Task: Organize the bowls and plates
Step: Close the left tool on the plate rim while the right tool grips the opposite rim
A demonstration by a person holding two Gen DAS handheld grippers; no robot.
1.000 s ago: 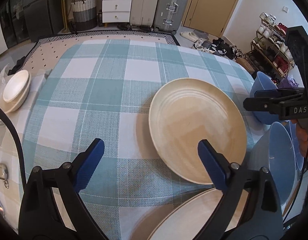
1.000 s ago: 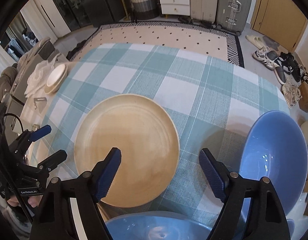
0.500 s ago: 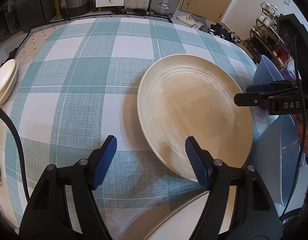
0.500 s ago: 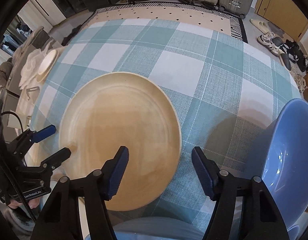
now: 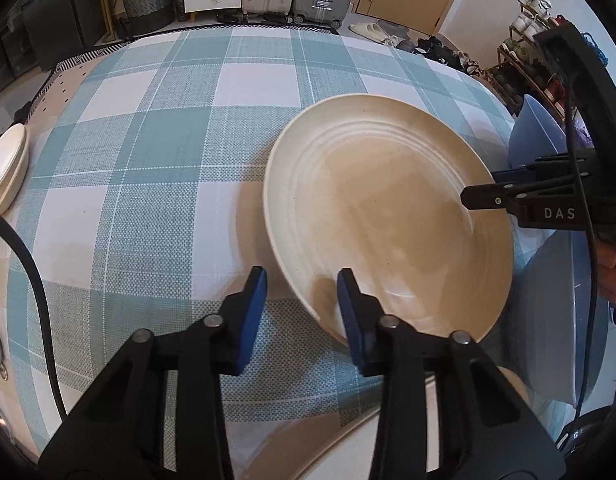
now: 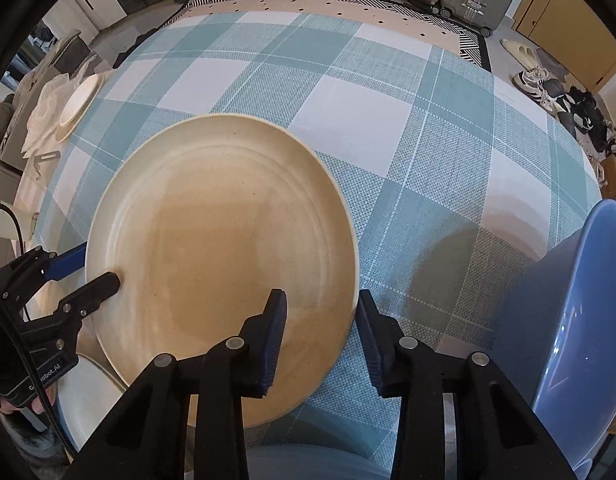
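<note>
A large cream plate [image 5: 387,216] [image 6: 220,240] lies on the teal checked tablecloth [image 5: 168,160]. My left gripper [image 5: 301,284] straddles its near-left rim, one blue pad over the plate and the other outside it. The jaws are closing, and cloth still shows between the outer pad and the rim. My right gripper [image 6: 321,300] straddles the opposite rim in the same way, also closing, with its outer pad close against the edge. Each gripper shows in the other's view, the right gripper [image 5: 491,190] and the left gripper [image 6: 88,272], with one finger above the rim and one below.
A big blue bowl [image 5: 555,320] [image 6: 571,312] stands just right of the plate, with a second blue bowl [image 5: 535,132] behind it. Another cream plate [image 5: 339,444] [image 6: 84,396] lies at the near edge. Stacked white bowls [image 5: 8,168] [image 6: 78,100] sit far left.
Both grippers sank toward the cream plate and their jaws narrowed from wide apart to a small gap around opposite rims. The plate fills more of both views.
</note>
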